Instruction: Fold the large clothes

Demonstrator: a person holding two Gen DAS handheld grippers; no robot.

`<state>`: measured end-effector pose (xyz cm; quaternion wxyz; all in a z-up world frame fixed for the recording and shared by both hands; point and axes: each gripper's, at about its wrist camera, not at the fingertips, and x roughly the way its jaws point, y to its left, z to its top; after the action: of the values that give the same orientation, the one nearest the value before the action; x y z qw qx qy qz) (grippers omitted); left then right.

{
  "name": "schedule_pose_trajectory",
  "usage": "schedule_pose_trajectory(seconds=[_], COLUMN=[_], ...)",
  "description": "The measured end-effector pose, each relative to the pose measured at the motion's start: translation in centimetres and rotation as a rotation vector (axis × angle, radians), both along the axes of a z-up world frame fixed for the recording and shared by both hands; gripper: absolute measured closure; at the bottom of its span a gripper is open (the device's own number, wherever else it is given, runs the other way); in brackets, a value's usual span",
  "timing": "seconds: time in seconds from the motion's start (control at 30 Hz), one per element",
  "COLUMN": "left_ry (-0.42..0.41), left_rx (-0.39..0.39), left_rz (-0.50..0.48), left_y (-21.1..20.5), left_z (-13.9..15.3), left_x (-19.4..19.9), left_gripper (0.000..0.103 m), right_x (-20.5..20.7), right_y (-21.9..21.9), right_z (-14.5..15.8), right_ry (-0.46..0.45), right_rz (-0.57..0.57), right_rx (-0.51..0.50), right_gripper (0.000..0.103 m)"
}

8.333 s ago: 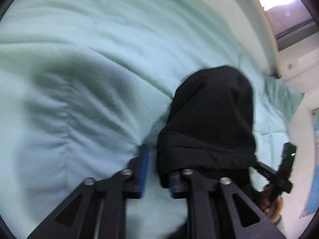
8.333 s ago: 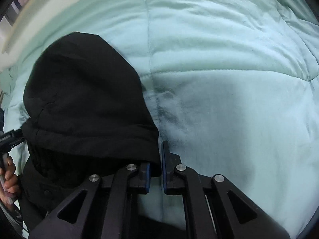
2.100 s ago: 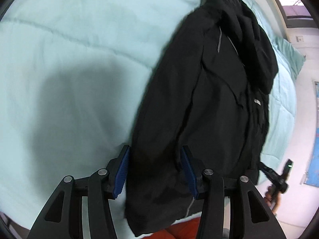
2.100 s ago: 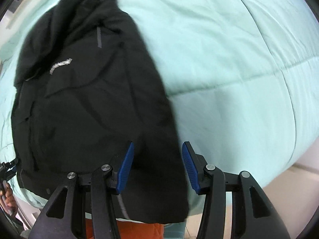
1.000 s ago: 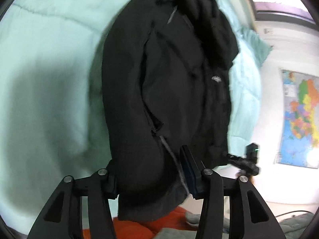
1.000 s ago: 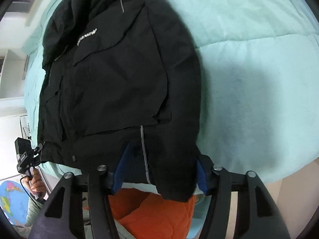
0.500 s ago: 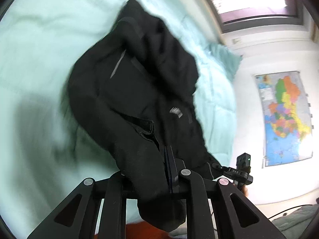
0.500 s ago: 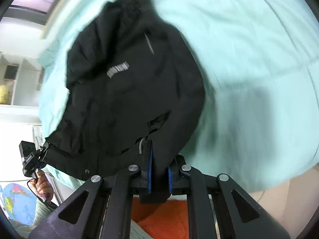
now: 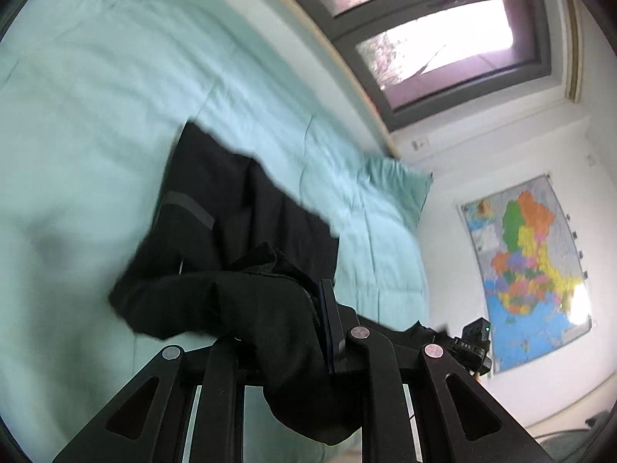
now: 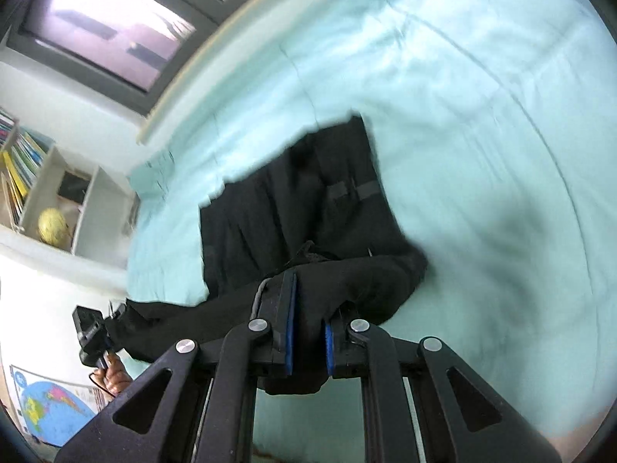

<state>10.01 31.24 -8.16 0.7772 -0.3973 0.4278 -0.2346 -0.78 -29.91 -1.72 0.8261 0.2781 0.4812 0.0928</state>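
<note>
My left gripper (image 9: 308,324) and right gripper (image 10: 308,332) each clench the black jacket (image 9: 246,231) hem, 2 corners raised to fold it over the bed (image 9: 77,77).

Black jacket (image 9: 246,297) fabric is covering the left-hand jaw in the left wrist view. Beyond the jaws, the jacket's far edge is blurring against the bed (image 9: 96,77).

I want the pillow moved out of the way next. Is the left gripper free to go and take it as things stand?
Probably not: the left gripper is shut on the black jacket, and the pillow lies beyond it at the far end of the bed.
</note>
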Motion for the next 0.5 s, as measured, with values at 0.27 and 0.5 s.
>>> schedule_pose_trajectory(seconds=[0.27, 0.5], left_ry=[0.073, 0.321], left_rx=[0.028, 0.184], left_rz=[0.090, 0.131], left_y=[-1.2, -3.6], left_z=[-1.4, -12.4], left_x=[14.1, 25.1], left_gripper=[0.084, 0.078], right_x=[14.9, 25.5], right_y=[0.3, 1.0], right_z=[-1.3, -11.9], right_ry=[0.007, 0.201], right_rz=[-0.061, -0.097], right_rx=[-0.032, -0.101], right_gripper=[0.087, 0.071])
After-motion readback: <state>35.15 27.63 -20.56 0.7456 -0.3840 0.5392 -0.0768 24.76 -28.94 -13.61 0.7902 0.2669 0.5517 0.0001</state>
